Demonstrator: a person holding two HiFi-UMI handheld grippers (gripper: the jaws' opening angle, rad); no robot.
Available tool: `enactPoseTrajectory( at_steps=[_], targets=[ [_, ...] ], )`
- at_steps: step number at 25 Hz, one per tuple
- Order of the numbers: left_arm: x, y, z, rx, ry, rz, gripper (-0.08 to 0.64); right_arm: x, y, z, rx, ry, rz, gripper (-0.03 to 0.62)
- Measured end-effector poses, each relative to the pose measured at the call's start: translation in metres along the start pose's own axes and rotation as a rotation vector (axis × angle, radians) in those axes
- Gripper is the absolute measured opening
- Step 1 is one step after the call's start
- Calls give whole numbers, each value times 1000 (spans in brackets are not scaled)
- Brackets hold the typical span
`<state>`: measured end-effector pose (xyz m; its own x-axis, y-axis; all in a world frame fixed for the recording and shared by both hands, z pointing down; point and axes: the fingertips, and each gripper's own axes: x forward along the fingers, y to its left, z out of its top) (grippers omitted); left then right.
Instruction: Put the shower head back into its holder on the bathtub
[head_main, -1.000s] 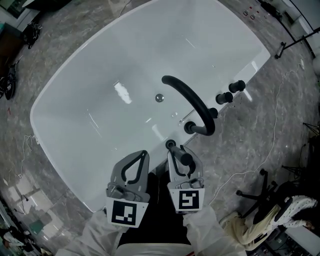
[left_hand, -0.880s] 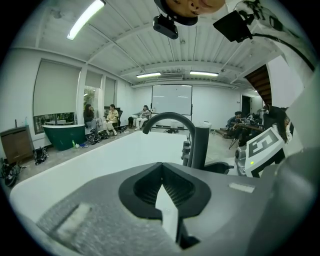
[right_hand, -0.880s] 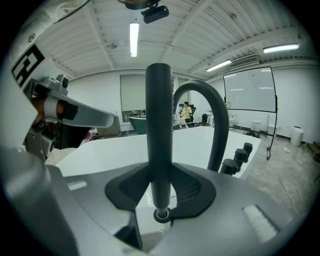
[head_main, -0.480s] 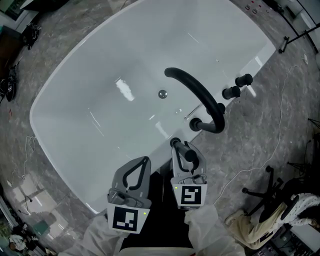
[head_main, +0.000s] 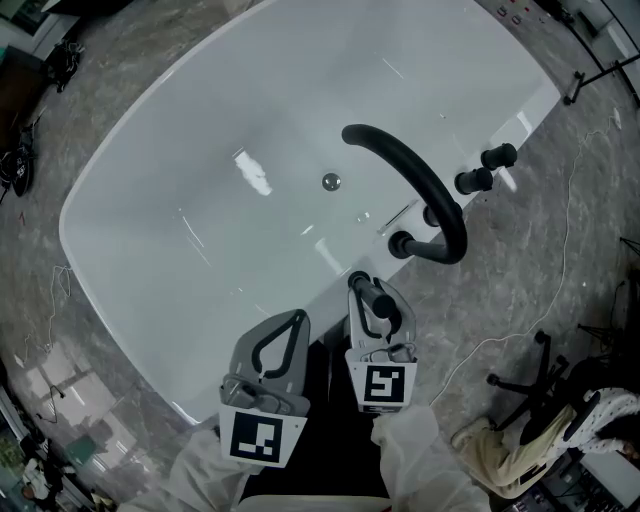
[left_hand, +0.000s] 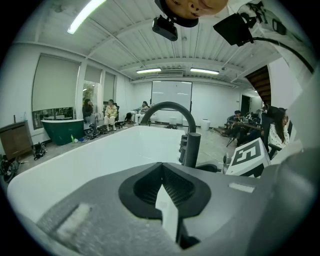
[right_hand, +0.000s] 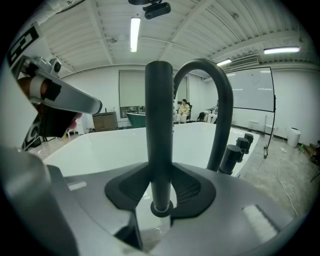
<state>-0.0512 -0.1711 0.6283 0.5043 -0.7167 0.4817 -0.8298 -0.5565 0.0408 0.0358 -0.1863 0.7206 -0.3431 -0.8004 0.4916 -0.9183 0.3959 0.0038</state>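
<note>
My right gripper (head_main: 368, 300) clamps the upright shower head (right_hand: 159, 125) at the bathtub (head_main: 200, 150) rim (beside the arched faucet (head_main: 420, 190)). My left gripper's (head_main: 292, 322) jaws meet, empty.

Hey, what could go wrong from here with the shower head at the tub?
1. The right tool is shut on the upright shower head, whose lower end meets the holder ring. If it isn't fully seated, letting go might let it topple onto the tub rim.
2. The arched spout stands close beside it, so pulling the tool out sideways may knock it.
</note>
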Motion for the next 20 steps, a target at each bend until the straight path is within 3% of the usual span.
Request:
enactPoseTrajectory(
  at_steps=[11,20],
  targets=[
    [4,3,-9,-14,8,-4,-8,7,1,-23,-3,38,-7,138],
    [8,4,-12,-13,21,-20,-8,10,3,-20,9,26,-14,138]
  ],
)
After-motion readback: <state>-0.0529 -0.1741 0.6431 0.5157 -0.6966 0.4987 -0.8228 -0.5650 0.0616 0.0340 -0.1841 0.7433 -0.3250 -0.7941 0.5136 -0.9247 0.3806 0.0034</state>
